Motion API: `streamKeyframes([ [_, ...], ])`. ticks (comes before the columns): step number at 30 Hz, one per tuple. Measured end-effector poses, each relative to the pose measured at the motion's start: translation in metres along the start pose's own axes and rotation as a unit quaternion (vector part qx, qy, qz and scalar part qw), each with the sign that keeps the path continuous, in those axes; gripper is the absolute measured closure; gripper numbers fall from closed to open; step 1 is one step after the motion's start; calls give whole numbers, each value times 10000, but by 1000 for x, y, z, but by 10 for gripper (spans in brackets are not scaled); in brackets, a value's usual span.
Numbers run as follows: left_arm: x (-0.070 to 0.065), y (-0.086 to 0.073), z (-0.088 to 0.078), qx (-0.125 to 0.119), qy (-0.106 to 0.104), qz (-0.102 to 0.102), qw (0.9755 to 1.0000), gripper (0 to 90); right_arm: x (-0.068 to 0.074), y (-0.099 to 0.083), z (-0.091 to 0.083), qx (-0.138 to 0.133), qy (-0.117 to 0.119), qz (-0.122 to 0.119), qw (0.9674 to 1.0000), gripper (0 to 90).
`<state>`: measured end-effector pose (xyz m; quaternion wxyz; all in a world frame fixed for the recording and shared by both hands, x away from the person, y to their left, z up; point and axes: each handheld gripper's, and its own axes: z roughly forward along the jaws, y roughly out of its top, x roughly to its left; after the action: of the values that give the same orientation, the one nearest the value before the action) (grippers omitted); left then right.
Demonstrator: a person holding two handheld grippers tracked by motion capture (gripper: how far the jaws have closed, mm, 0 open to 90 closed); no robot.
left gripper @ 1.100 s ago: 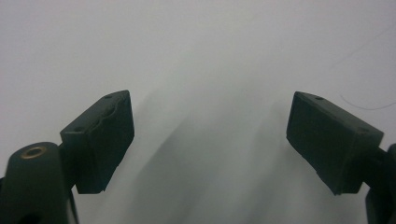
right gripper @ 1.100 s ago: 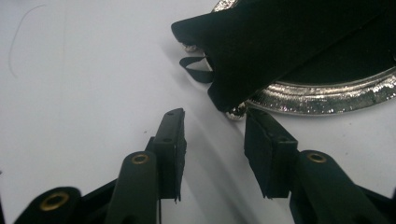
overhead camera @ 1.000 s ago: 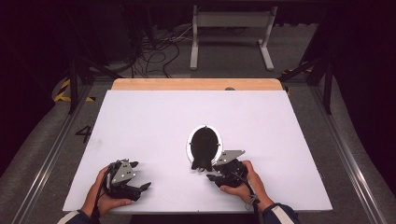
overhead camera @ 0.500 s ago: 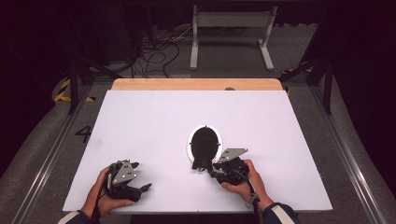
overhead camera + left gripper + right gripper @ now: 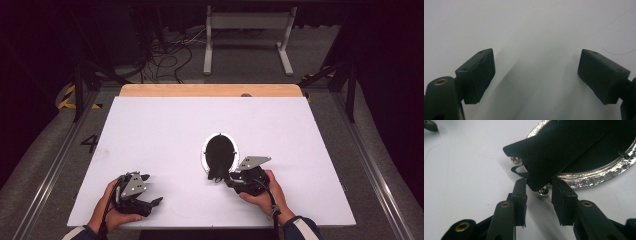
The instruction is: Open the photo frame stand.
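An oval silver-rimmed frame (image 5: 202, 155) lies face down on the white table (image 5: 150, 125), black back up. Its black stand leg (image 5: 564, 147) rises off the back and reaches past the rim (image 5: 599, 173). My right gripper (image 5: 539, 188) has just been closing, and its pads now sit against both sides of the leg's narrow tip. In the high view the right gripper (image 5: 222, 177) is at the frame's near end. My left gripper (image 5: 152, 189) rests at the near left of the table, open, with bare table between its jaws (image 5: 536, 72).
A small silver ball foot (image 5: 543, 192) shows under the leg's tip. A wooden strip (image 5: 210, 90) runs along the table's far edge. Beyond it are floor cables (image 5: 165, 55) and a grey metal stand (image 5: 247, 30). Rails flank the table.
The right gripper has edged slightly toward the frame's near end and its jaws have narrowed around the stand leg's tip. The left gripper has stayed put.
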<state>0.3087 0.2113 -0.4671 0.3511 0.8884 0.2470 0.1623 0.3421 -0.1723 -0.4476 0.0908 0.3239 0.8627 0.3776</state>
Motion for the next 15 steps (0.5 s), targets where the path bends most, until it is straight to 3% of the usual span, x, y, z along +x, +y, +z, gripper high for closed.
streamKeyframes([
  [5, 0, 0, 0, -18, -9, -13, 10000, 151, -5, 1, 0, -186, 315, 352, 9987, 640],
  [8, 0, 0, 1, -23, -9, -29, 10000, 150, -8, 0, 3, -151, 234, 645, 9975, 619],
  [10, 0, 0, 0, -26, -5, -27, 10000, 150, -9, 0, 2, -150, 220, 659, 9975, 609],
  [12, 0, 0, 0, -18, -25, -26, 10000, 150, -7, 1, 0, -37, 51, 428, 9991, 589],
  [14, 0, 0, 2, 11, -24, -26, 10000, 150, -5, 1, 1, -3, 43, 393, 9992, 577],
  [15, 0, 0, 2, 18, -23, -25, 10000, 149, 0, 1, 6, 139, 6, 220, 9997, 555],
])
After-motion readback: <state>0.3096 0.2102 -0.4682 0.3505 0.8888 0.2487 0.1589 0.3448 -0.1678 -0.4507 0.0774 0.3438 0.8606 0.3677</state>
